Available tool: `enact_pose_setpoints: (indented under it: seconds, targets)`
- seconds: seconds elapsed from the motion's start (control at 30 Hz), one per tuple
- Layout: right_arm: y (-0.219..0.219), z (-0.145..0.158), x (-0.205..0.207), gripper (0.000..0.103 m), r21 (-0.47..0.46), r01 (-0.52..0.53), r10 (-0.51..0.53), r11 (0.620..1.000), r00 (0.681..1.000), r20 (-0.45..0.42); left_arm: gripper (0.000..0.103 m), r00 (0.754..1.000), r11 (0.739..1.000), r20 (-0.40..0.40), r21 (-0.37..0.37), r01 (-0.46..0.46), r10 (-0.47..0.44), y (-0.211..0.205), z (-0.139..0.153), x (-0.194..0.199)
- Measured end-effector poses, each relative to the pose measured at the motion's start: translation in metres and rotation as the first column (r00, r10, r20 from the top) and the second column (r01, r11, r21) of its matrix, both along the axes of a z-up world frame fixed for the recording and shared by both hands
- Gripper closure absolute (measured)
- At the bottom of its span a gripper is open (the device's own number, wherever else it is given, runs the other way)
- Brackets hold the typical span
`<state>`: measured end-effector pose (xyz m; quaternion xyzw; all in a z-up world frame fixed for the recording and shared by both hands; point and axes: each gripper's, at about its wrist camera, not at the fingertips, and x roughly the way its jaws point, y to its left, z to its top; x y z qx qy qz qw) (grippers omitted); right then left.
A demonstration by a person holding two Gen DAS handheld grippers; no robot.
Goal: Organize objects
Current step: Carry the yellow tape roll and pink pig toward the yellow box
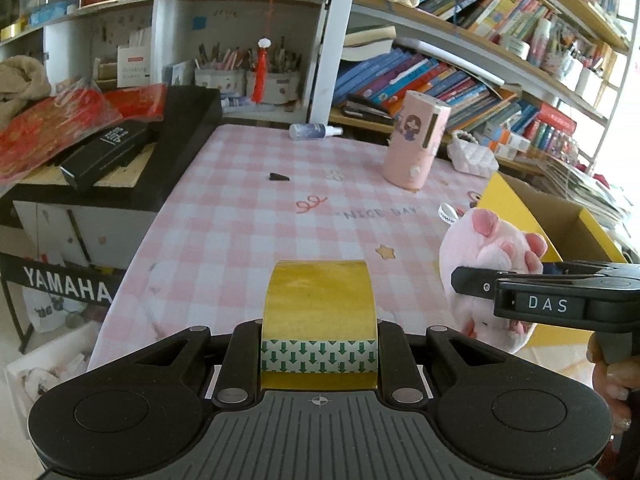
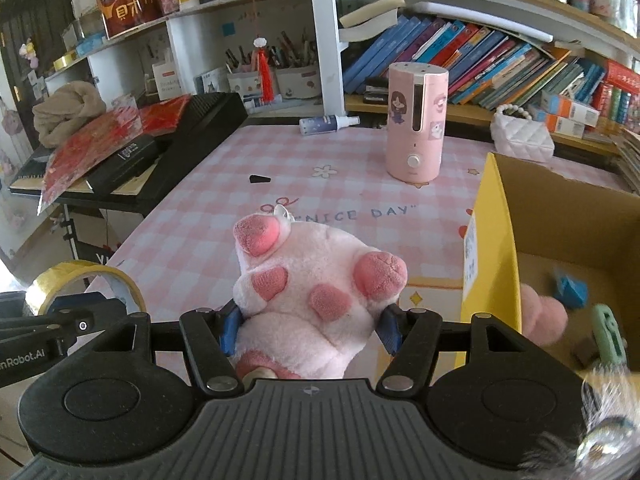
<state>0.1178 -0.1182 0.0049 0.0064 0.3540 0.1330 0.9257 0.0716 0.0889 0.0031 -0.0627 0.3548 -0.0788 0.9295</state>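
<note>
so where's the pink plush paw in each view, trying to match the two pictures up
Left wrist view: the pink plush paw is at the right edge, clamped in the right gripper beside the yellow box.
Right wrist view: the paw fills the lower centre, between the gripper's blue pads.
Shared landmark: the pink humidifier standing at the far side of the checked tablecloth.

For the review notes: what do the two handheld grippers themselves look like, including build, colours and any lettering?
Both are matte black plastic with a grey ribbed base plate bearing a small crosshair mark, round black discs at each side, and silver rivets on the linkages. The right gripper has blue pads on its fingers; seen from the left gripper, its side carries a white "DAS" label. Partial lettering "nRobot.AI" shows on the left one. No cables or sleeves visible.
</note>
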Motion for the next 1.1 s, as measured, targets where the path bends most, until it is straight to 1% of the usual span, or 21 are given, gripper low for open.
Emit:
enact_pose_setpoints:
  seconds: [0.23, 0.63, 0.87, 1.1]
  targets:
    - [0.0, -0.004, -0.044, 0.042, 0.005, 0.033, -0.033, 0.999, 0.999, -0.019, 0.084, 0.999, 0.999, -0.008, 0.009, 0.051, -0.051, -0.003, 0.0, -0.035]
    - [-0.012, -0.016, -0.11, 0.042, 0.03, 0.143, -0.141, 0.989, 0.988, -0.056, 0.084, 0.986, 0.986, -0.034, 0.03, 0.164, -0.163, -0.016, -0.006, -0.08]
    - [-0.026, -0.021, -0.138, 0.042, 0.035, 0.214, -0.211, 0.976, 0.975, -0.075, 0.084, 0.969, 0.969, -0.045, 0.028, 0.244, -0.242, -0.03, -0.009, -0.094]
    - [-0.048, -0.023, -0.16, 0.042, 0.032, 0.309, -0.305, 0.951, 0.948, -0.095, 0.084, 0.94, 0.94, -0.044, 0.028, 0.339, -0.338, -0.054, -0.01, -0.1]
